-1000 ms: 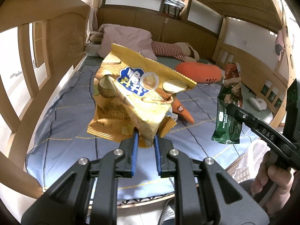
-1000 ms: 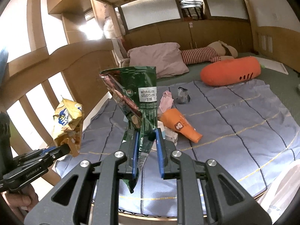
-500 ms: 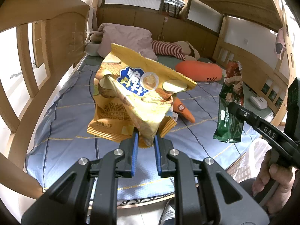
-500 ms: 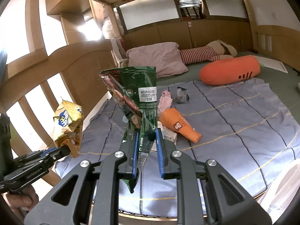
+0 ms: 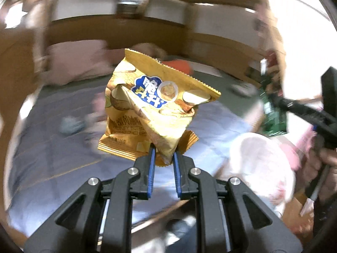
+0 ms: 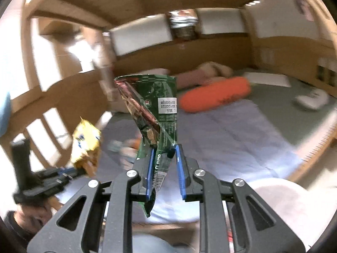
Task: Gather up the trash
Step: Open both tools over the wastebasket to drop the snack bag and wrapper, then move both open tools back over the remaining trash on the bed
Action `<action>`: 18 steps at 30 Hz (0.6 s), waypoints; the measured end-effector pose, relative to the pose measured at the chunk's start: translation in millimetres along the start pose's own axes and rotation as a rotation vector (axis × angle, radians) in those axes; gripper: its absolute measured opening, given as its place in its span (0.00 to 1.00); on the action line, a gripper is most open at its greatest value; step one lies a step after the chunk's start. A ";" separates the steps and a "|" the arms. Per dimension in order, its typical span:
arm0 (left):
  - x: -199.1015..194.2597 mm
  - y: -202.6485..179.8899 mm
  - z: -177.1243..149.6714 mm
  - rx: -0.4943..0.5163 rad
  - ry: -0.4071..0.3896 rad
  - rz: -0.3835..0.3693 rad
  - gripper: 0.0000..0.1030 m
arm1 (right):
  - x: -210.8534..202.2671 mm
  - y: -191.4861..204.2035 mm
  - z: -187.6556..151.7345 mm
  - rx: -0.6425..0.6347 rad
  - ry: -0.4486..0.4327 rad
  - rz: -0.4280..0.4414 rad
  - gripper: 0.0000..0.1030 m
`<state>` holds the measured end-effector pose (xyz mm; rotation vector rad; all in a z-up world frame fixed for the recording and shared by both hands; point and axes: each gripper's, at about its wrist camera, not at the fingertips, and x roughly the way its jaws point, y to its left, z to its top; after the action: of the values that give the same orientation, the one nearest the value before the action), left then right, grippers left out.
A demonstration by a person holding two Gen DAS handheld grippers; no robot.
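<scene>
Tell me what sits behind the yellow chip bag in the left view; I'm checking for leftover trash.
Behind the yellow chip bag, blurred, an orange cushion and pink pillow lie on the bed. Whatever is directly behind the bag stays hidden.

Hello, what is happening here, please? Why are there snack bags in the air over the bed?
A person is collecting trash from a bed with a hand-held gripper in each hand. The left gripper is clamped on an empty yellow chip bag. The right gripper holds a crumpled green snack wrapper. Both are lifted above the blue sheet, near a white plastic bag at the bed's edge. The views are blurred. More small litter lies on the sheet.
</scene>
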<state>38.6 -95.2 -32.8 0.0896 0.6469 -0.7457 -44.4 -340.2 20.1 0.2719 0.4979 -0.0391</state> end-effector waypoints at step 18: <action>118.3 -162.6 2.6 -0.074 0.356 -0.427 0.88 | -63.0 -140.7 -66.1 0.276 0.056 -0.330 0.78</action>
<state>-1.6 -287.7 -75.1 0.0150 1.0513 -1.1289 -145.1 -459.9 -40.6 0.4594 0.5898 -0.4248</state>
